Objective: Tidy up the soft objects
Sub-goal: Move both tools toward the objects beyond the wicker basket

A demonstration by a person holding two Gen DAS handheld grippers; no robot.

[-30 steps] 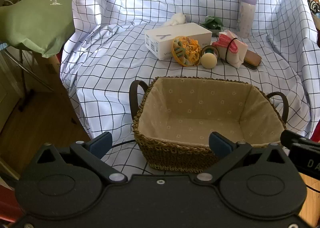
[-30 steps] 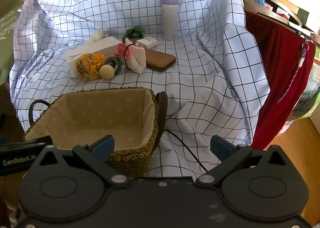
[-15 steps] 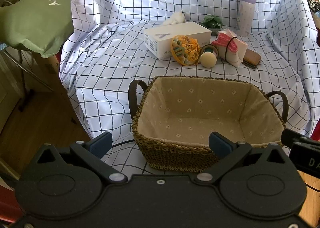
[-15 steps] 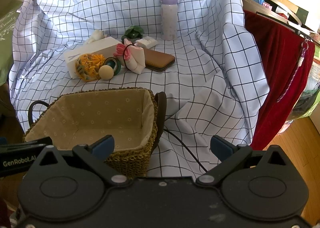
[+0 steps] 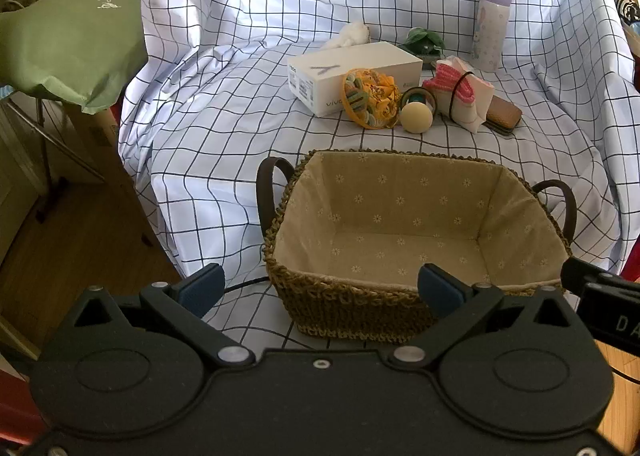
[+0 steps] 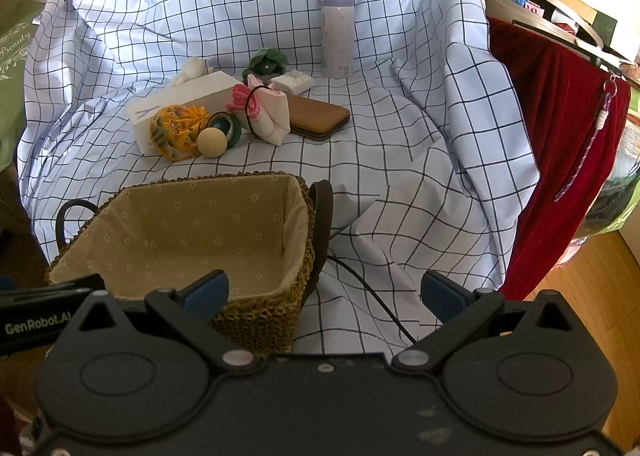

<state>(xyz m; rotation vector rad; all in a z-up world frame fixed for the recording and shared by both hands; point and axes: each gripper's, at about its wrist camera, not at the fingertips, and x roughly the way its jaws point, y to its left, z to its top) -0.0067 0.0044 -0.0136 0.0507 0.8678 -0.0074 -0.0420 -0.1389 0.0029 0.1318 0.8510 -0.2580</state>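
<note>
A woven basket (image 5: 352, 308) with a beige flowered lining stands empty at the near edge of the checked cloth; it also shows in the right wrist view (image 6: 260, 326). Behind it lie a yellow fabric bundle (image 5: 372, 97), a cream ball (image 5: 416, 117), a pink and white folded cloth (image 5: 464, 95) bound by a black band, and a white fluffy toy (image 5: 350, 33). My left gripper (image 5: 320, 290) is open and empty just in front of the basket. My right gripper (image 6: 324, 294) is open and empty at the basket's right corner.
A white box (image 5: 352, 71), a green ring (image 5: 418, 95), a brown case (image 5: 502, 115), a green leafy item (image 5: 424, 39) and a lilac bottle (image 5: 492, 23) stand at the back. A black cable (image 6: 372, 296) crosses the cloth. Red cloth (image 6: 560, 155) hangs right; a green cushion (image 5: 64, 35) lies left.
Both views have shifted very slightly nearer the basket. Nothing on the cloth has moved, and both grippers stay open.
</note>
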